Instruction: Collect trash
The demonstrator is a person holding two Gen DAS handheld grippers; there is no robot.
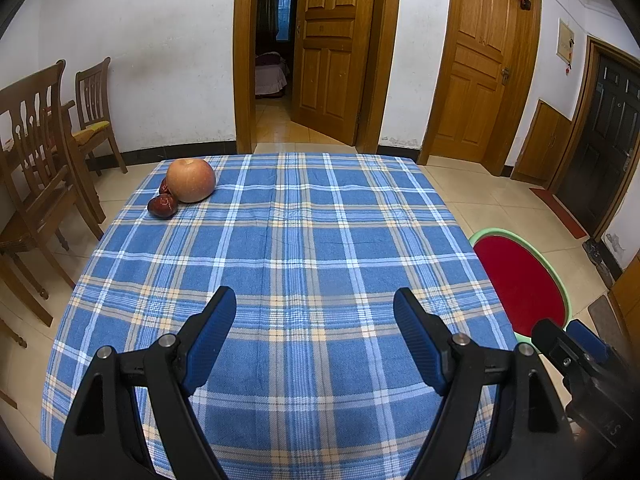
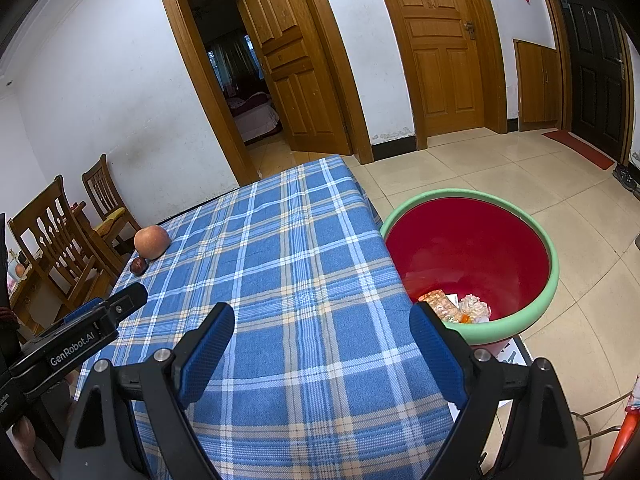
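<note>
A red bin with a green rim [image 2: 472, 248] stands on the floor right of the table; several wrappers [image 2: 456, 306] lie at its bottom. In the left wrist view only part of the bin [image 1: 520, 276] shows past the table's right edge. My left gripper [image 1: 314, 300] hovers open over the blue plaid tablecloth [image 1: 304, 240] near its front, nothing between its fingers. My right gripper [image 2: 322, 320] is open too, over the cloth's front right corner [image 2: 304, 280], its right finger [image 2: 436, 344] in front of the bin's rim. Each gripper shows in the other's view.
An apple [image 1: 191, 180] and dark red dates [image 1: 162, 205] sit at the table's far left corner. Wooden chairs [image 1: 36, 168] stand to the left. An open doorway [image 1: 276, 48] and closed doors lie beyond. Tiled floor surrounds the bin.
</note>
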